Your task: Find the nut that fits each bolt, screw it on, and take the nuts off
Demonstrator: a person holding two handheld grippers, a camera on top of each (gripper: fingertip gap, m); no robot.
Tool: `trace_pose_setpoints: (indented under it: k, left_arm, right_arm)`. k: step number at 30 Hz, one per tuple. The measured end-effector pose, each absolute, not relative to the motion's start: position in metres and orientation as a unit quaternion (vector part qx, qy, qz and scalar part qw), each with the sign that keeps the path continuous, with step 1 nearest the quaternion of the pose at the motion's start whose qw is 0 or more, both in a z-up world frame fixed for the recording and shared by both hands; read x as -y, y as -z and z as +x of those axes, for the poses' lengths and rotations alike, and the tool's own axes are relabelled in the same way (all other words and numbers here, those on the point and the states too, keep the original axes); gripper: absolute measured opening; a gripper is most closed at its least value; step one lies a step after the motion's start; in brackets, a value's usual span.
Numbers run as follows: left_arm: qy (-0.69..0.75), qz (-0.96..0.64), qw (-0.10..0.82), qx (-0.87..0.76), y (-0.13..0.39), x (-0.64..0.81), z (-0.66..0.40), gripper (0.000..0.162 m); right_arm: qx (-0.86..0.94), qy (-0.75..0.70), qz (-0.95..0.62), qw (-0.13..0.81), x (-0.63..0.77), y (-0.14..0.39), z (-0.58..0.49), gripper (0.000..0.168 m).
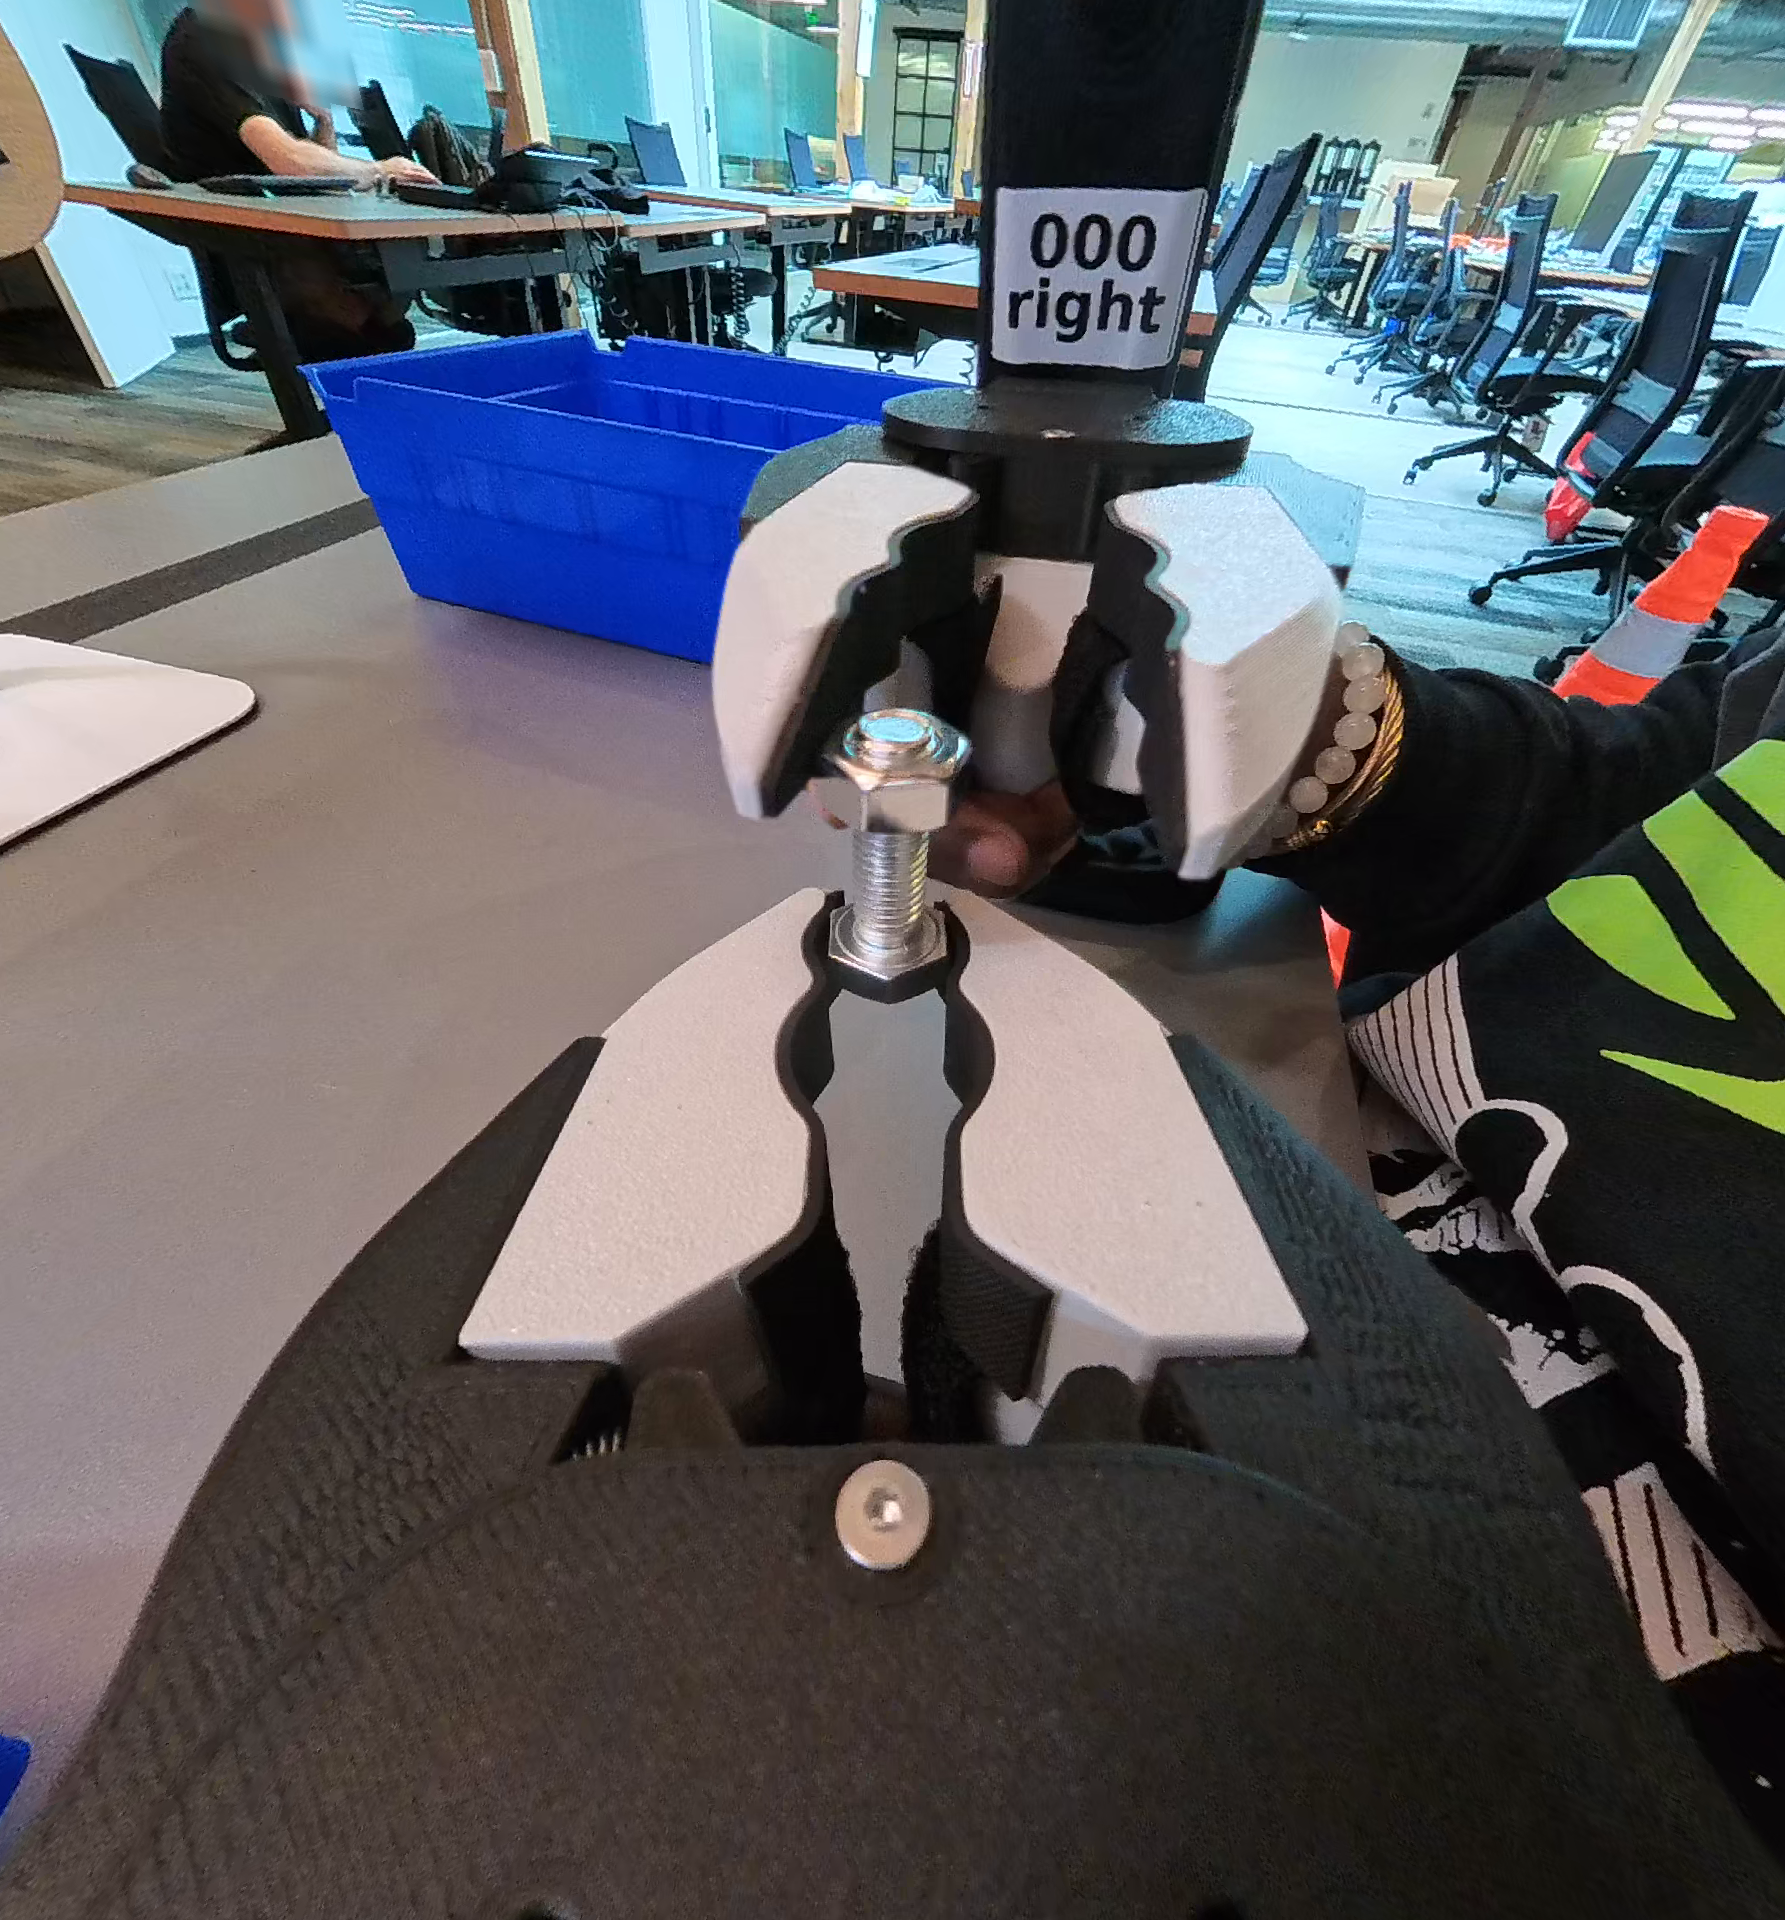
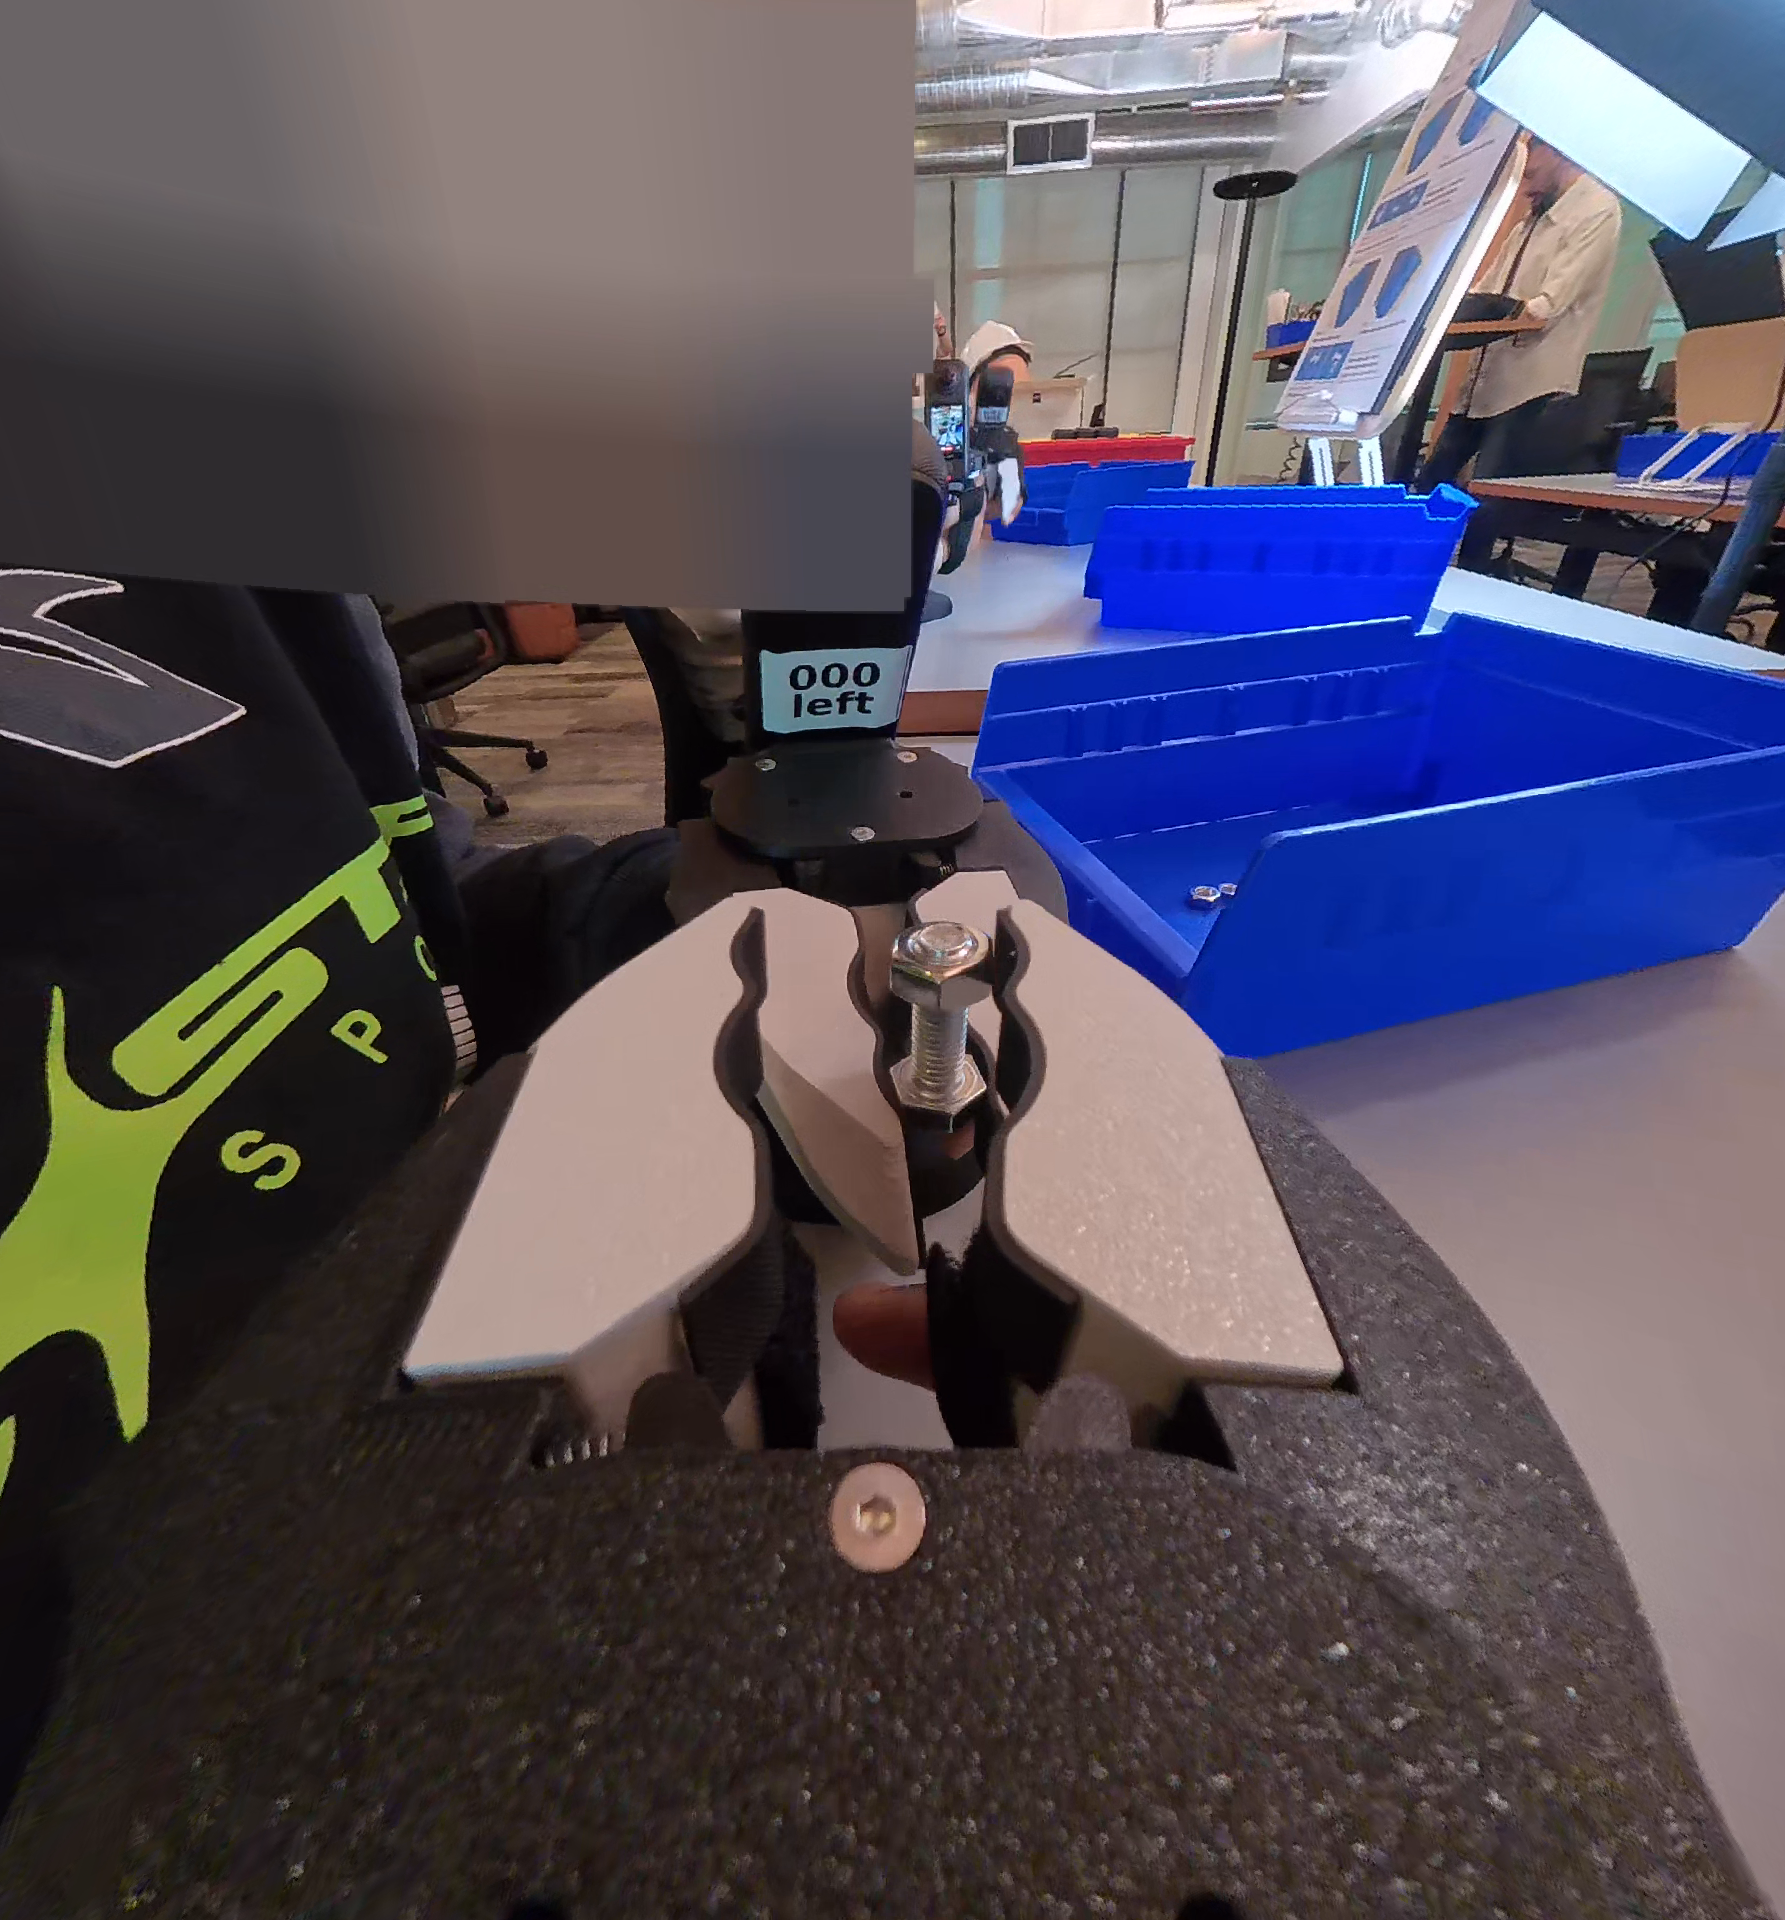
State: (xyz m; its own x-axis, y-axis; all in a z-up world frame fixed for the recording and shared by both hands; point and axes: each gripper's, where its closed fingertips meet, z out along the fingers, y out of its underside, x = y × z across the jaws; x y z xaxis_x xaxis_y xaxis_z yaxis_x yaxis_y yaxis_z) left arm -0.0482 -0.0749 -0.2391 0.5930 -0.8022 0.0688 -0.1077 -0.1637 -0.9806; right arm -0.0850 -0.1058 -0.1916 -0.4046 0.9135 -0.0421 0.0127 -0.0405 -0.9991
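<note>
Above the grey bench [image 1: 244, 1039], near a blue bin [image 2: 1490, 883], the left gripper [image 1: 886, 940] clamped a hex nut [image 1: 885, 948] on an upright shiny threaded bolt [image 1: 890, 883], while the right gripper [image 1: 971, 810] stood open, one finger touching the bolt's head, its lower tip hidden.

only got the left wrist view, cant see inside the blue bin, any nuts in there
Observer: Yes, two small nuts lie together on the floor of the blue bin.
Operator: is the right tool clamped on the bolt head
Observer: No. The right wrist view shows the right tool open. The head of the bolt stands between its fingers, with a gap on the picture's left.
Operator: any other bins around
Observer: A second blue bin stands behind the first, and a red bin farther back.
</note>
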Motion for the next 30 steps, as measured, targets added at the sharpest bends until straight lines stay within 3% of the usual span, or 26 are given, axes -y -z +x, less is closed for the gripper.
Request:
trace_pose_setpoints:
  k: [5, 7, 9, 19, 30]
  left_arm:
    - [0.312, -0.695, 0.562, -0.321, 0.238, 0.074, -0.049, 0.017]
    - [0.312, -0.696, 0.562, -0.32, 0.238, 0.074, -0.05, 0.017]
    - [0.313, -0.696, 0.562, -0.319, 0.238, 0.074, -0.05, 0.017]
    - [0.312, -0.696, 0.56, -0.324, 0.239, 0.075, -0.049, 0.017]
    - [0.312, -0.696, 0.562, -0.321, 0.238, 0.074, -0.049, 0.017]
  right_arm:
    - [0.574, -0.6, -0.407, 0.382, 0.098, 0.19, -0.073, 0.035]
    - [0.576, -0.608, -0.397, 0.375, 0.102, 0.189, -0.065, 0.022]
    - [0.574, -0.613, -0.393, 0.375, 0.102, 0.187, -0.06, 0.019]
    - [0.574, -0.597, -0.41, 0.382, 0.099, 0.193, -0.083, 0.047]
    - [0.574, -0.598, -0.41, 0.381, 0.099, 0.194, -0.072, 0.031]
